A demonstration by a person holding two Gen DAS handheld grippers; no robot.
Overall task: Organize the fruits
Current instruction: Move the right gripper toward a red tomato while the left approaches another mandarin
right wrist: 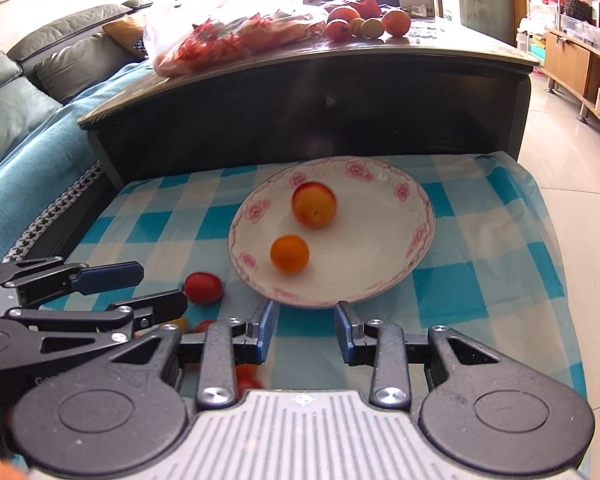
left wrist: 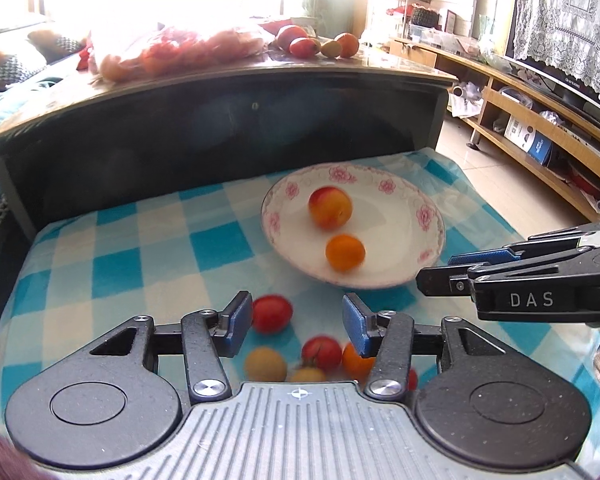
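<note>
Blue-and-white checked cloth [left wrist: 140,240] covers a low surface in a bright living room, set against a dark wooden table [right wrist: 300,92].

Left gripper [left wrist: 296,326] hangs low over the cloth, its blue-padded jaws spread wide and holding nothing. Between and just beyond them lies a loose cluster of small fruits: a red cherry tomato [left wrist: 272,314] by the left pad, a pale yellow round fruit [left wrist: 265,364], a second red tomato [left wrist: 321,354] and a small orange fruit [left wrist: 354,358]. Right gripper [right wrist: 306,330] hovers at the near rim of a white plate with pink flowers [right wrist: 396,200], jaws also parted and empty.

On the plate rest a red-and-yellow plum-like fruit [right wrist: 314,205] and a small orange fruit [right wrist: 289,254], apart from each other. Fruit is being moved from cloth to plate, and this looks like the reach for the next piece. The left gripper would need to centre on one fruit, likely the nearest tomato, and close gently, since round fruit can roll.

Gripper bodies hide part of the cluster, so the count is uncertain. Motion blur softens the fruits' edges. On the far table, a plastic bag of red fruit [right wrist: 228,40] is washed out by window glare.
</note>
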